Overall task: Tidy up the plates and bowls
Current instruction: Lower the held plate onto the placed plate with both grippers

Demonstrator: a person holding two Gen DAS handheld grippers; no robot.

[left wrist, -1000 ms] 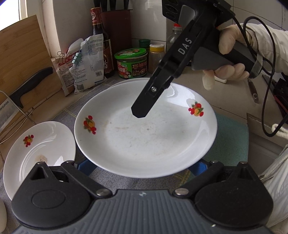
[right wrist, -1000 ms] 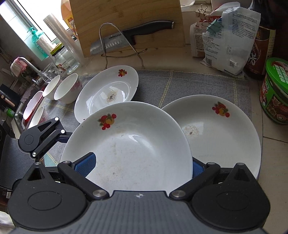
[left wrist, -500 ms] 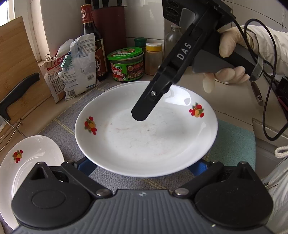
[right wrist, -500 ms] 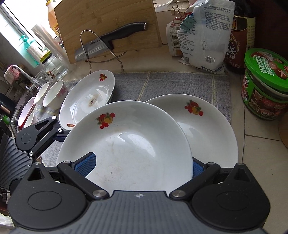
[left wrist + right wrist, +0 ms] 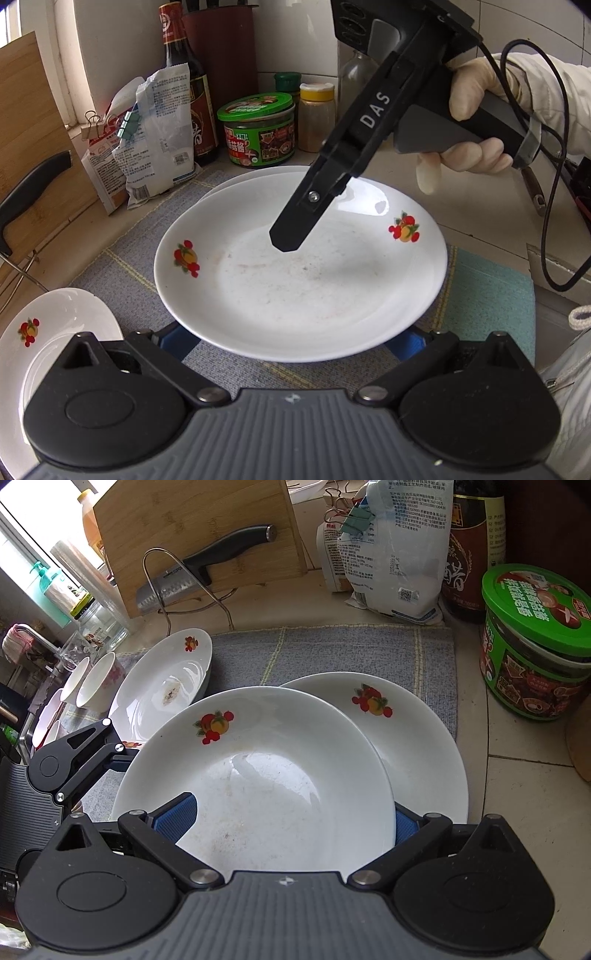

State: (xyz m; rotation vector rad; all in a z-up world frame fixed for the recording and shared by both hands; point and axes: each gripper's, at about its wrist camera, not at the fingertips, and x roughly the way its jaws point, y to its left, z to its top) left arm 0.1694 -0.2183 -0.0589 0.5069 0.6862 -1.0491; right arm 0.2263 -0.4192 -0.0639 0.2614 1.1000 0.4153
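1. Task item: a white fruit-print plate point(image 5: 258, 775) is off the counter. It sits partly over a second matching plate point(image 5: 417, 738) that lies on the grey mat point(image 5: 332, 650).
2. Left gripper point(image 5: 291, 339): released, with the blue pads wide apart. Both pads sit under the near rim, so the plate appears to rest on the fingers and is not pinched.
3. Right gripper point(image 5: 288, 819): also spread. One pad shows over the plate's upper face and the other past its rim. A gloved hand point(image 5: 472, 110) holds the tool. Whether the pads press the plate cannot be confirmed.
4. Remaining work, as judged: a third plate point(image 5: 162, 686) and several bowls point(image 5: 98, 681) stand further left on the mat, unstacked. The likely intent is to seat the carried plate on the second one.
5. Risk of slippage: glazed porcelain carried on open fingers has little to hold it. A tilt, or either tool drifting away from the other, could let it slide off.
6. Risk of impact: the carried plate is offset from the one beneath. Lowering it now would bring rim down on rim, which could chip it or leave it lopsided.
7. Risk of trapping: the left pads lie under the plate. Unless they are drawn out level, the stack may be dragged along.
8. Risk to surroundings: a green-lidded tub point(image 5: 535, 646) stands just beside the second plate and could be knocked by an overshoot to that side. The trailing cable point(image 5: 554, 184) could snag.
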